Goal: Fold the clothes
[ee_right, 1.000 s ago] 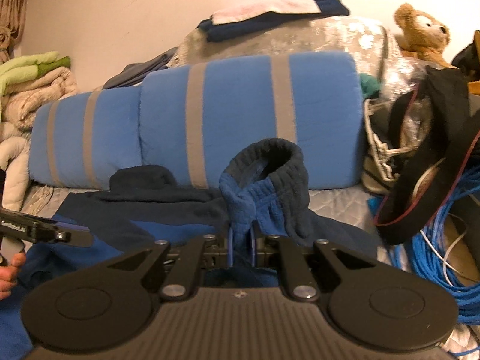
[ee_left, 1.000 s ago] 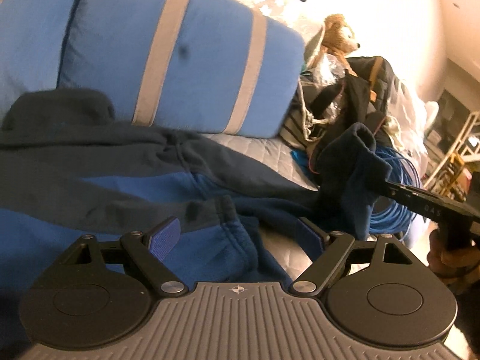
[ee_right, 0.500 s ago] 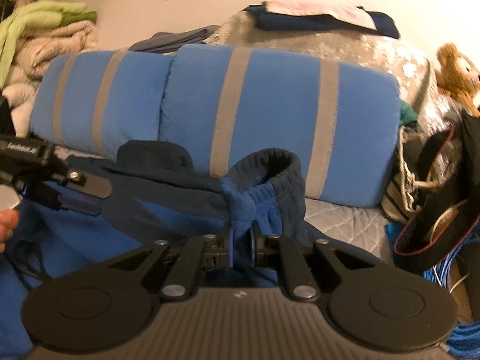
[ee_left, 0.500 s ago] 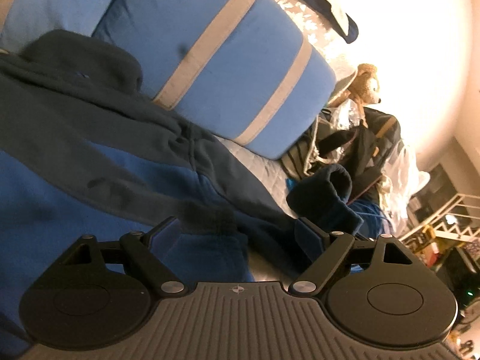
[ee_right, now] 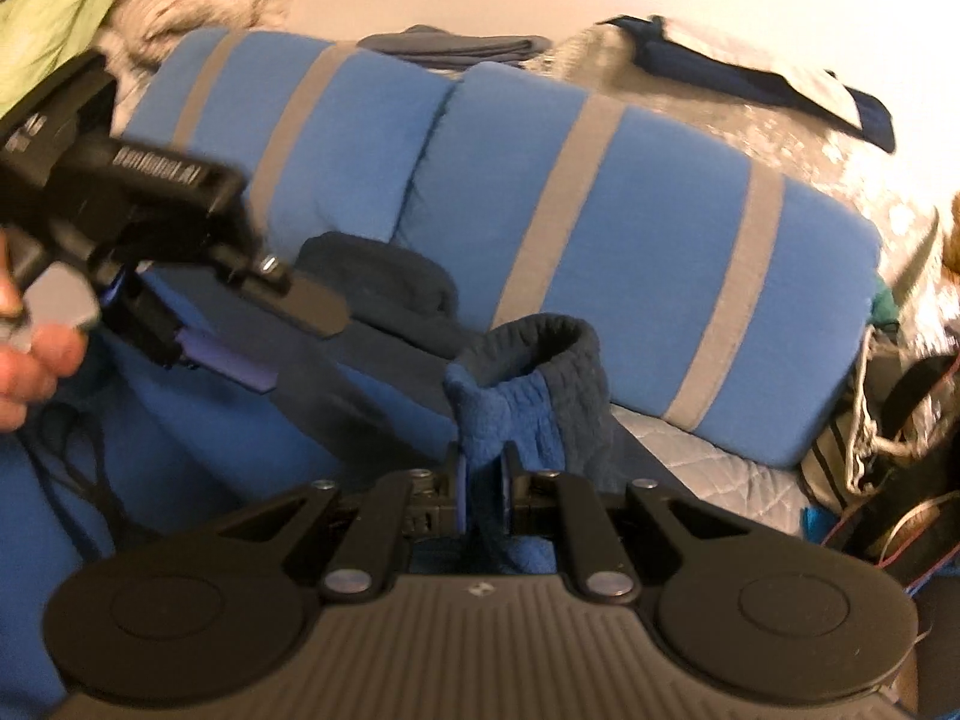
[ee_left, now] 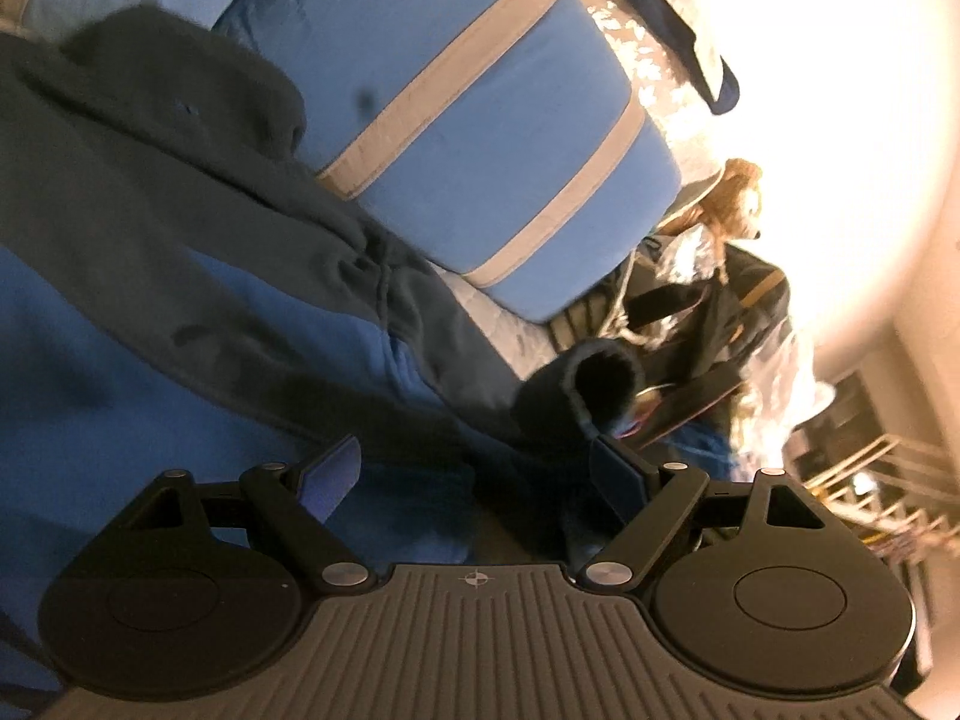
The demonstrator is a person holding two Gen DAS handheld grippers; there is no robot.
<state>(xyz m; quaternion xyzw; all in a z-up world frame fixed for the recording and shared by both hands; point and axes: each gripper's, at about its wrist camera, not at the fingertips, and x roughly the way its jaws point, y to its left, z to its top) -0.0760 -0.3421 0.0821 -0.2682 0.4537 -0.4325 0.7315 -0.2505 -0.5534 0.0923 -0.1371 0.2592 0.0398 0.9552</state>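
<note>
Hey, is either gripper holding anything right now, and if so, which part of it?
The right gripper is shut on the blue hoodie's sleeve, pinching it just below the dark ribbed cuff. The left gripper is open over the hoodie, holding nothing.

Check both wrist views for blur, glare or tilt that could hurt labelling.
Left wrist view: wall at the right blown out white, washing out the teddy bear; horizon tilted; cuff soft. Right wrist view: left gripper and hand motion-smeared; cuff in the right gripper fairly sharp.

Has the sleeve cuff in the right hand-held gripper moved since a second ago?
Yes. The cuff, pinched by the right hand-held gripper, has shifted rightward against the striped cushion, from its middle toward its right stripe.
</note>
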